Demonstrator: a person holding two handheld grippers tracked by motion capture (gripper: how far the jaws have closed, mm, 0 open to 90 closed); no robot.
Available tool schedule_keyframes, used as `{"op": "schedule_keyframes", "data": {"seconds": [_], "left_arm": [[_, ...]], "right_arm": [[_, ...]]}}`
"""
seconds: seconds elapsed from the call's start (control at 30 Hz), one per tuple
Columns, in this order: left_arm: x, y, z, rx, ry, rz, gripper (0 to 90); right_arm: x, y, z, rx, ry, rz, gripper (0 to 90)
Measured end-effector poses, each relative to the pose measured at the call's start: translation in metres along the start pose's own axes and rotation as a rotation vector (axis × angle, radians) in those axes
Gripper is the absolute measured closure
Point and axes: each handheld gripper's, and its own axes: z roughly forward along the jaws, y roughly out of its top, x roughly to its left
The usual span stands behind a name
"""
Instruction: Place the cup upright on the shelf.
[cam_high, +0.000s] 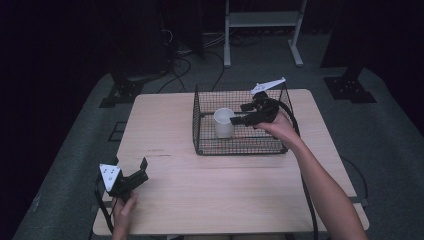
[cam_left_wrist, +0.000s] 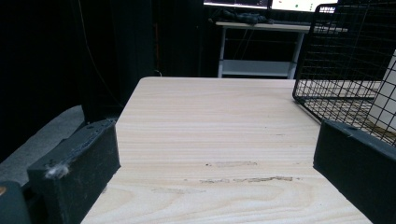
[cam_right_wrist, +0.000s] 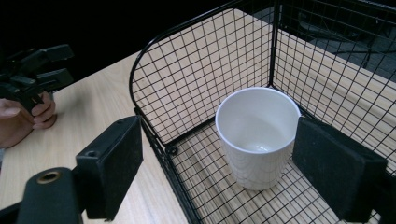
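A white empty cup (cam_high: 224, 122) stands upright in the left part of a black wire basket (cam_high: 240, 147) on the wooden table (cam_high: 225, 190). My right gripper (cam_high: 239, 116) hangs open over the basket, just right of the cup. In the right gripper view the cup (cam_right_wrist: 257, 135) sits between the spread jaws of the right gripper (cam_right_wrist: 217, 140), close to the right-hand one; the other jaw hovers over the basket wall (cam_right_wrist: 154, 126). My left gripper (cam_high: 136, 174) is open near the table's front left corner, nothing in it. Its own view shows the left gripper (cam_left_wrist: 215, 158) over bare wood.
The basket (cam_left_wrist: 345, 70) and a sliver of the cup (cam_left_wrist: 385, 98) stand at the right in the left gripper view. A white metal stand (cam_high: 262, 20) and cables (cam_high: 180, 65) lie on the floor beyond the table. The left hand and its gripper (cam_right_wrist: 32, 79) rest at the far left.
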Motion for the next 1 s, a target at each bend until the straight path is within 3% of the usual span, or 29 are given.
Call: {"op": "schedule_keyframes", "data": {"seconds": [0.53, 1.0], "left_arm": [[0.0, 0.0, 0.0, 0.0, -0.001, 0.003, 0.0], [-0.001, 0.0, 0.0, 0.0, -0.001, 0.007, 0.0]], "right_arm": [[0.012, -0.008, -0.011, 0.016, 0.016, -0.023, 15.4], [0.019, -0.031, -0.015, 0.002, 0.051, -0.011, 15.4]]}}
